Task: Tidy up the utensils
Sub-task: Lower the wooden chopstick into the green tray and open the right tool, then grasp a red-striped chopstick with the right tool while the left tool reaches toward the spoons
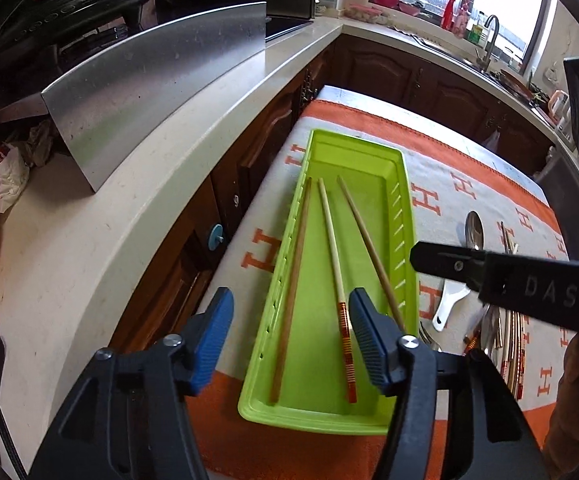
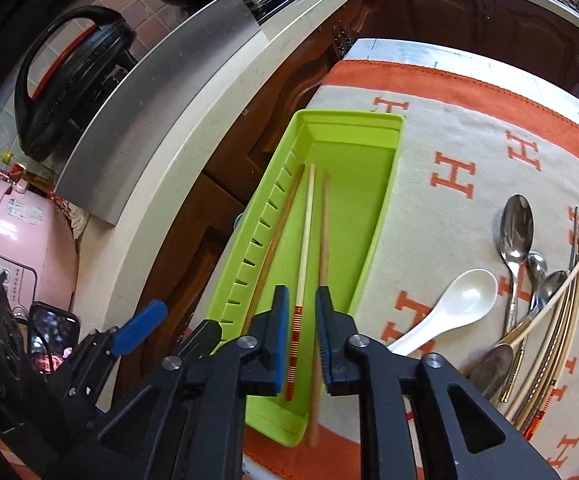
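Observation:
A lime green tray (image 1: pixel 393 168) lies lengthwise on the cloth with three chopsticks in it: a brown one (image 1: pixel 295 268), a pale one with a red-striped end (image 1: pixel 335 268) and a tan one (image 1: pixel 363 236). My left gripper (image 1: pixel 291 296) hovers open over the tray's near end, holding nothing. My right gripper (image 2: pixel 302 292) stands narrowly open above the same end. The striped chopstick (image 2: pixel 303 252) shows in its gap, and the tan chopstick (image 2: pixel 323 240) runs down by its right pad, blurred and overhanging the near rim. No pad presses on either.
To the right on the orange and white cloth (image 2: pixel 469 140) lies a pile: a white ceramic spoon (image 2: pixel 449 304), metal spoons (image 2: pixel 517 228) and several chopsticks (image 2: pixel 557 320). A pale counter (image 1: pixel 129 220) with a steel panel (image 1: pixel 149 80) and a pink cooker (image 2: pixel 17 240) runs along the left.

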`<state>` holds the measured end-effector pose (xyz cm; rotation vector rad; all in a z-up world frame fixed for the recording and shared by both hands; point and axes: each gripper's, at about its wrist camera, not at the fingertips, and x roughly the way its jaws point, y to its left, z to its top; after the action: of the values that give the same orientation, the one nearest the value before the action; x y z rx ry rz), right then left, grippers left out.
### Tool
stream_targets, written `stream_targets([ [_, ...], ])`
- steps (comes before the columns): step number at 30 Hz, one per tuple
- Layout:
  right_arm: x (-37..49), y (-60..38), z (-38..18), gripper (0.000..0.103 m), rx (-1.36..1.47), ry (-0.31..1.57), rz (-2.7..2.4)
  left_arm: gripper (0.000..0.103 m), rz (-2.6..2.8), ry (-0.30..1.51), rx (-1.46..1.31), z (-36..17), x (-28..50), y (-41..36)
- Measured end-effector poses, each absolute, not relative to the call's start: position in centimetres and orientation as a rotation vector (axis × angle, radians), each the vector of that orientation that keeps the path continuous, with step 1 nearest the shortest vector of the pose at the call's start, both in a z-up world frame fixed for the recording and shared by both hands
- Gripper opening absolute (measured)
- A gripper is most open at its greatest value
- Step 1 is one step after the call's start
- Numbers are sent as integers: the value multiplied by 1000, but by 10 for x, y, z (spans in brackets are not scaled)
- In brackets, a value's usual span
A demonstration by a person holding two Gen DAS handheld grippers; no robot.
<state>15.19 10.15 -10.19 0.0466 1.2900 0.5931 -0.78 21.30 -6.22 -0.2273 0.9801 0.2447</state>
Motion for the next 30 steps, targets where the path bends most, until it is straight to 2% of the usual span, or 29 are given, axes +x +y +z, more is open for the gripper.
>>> stream_targets([
  [6,147,88,-106,22,27,1266,592,61,232,987,-243,-64,-5,215],
  [15,139,4,-85,22,-21,1085,508,61,136,985,-216,-62,-5,185],
  [22,131,-69,-89,22,-13,1118,406,61,-58,962,-265,-57,-2,143],
  [30,111,-121,-110,22,43,1156,372,61,-177,1051,-203,-70,15,91],
])
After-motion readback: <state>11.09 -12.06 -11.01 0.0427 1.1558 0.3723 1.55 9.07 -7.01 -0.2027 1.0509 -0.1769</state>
